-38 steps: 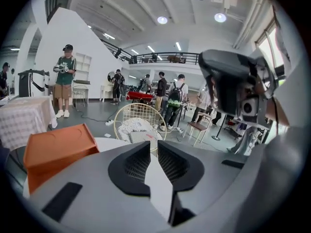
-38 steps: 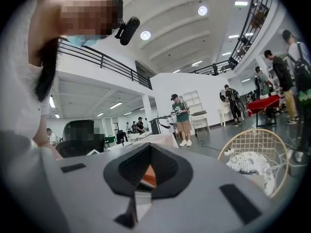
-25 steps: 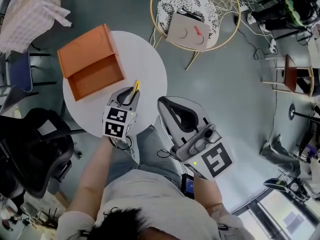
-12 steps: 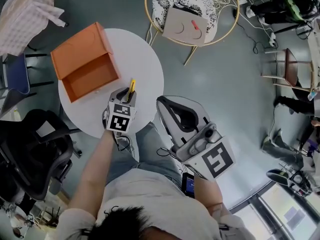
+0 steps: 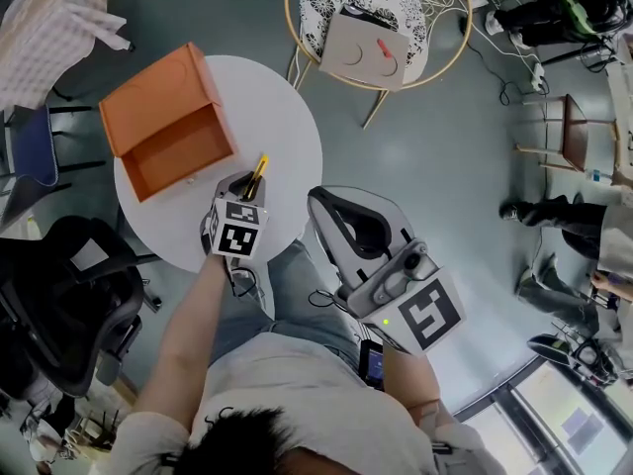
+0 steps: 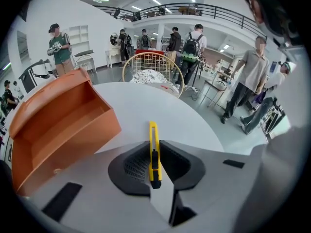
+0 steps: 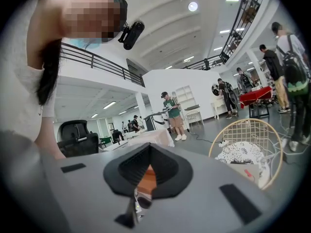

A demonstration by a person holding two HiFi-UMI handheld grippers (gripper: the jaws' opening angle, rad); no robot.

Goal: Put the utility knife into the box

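While the yellow utility knife (image 6: 153,135) sits pinched edge-on between the jaws of the left gripper (image 5: 246,187), its front end sticks out past the jaw tips and its black slider lies between the pads. The knife is over the round white table (image 5: 288,117), just to the right of the orange box (image 5: 174,127) and outside it. The box rests on the table with its lid thrown back and its inside bare; in the left gripper view it stands to the left of the knife, near but apart from it. The right gripper (image 5: 345,228) hangs off the table's edge over the person's lap, its jaws brought together at the tips with nothing between them. Beyond the table stands a wire chair (image 5: 442,43) with a cushion (image 5: 367,49) on it.
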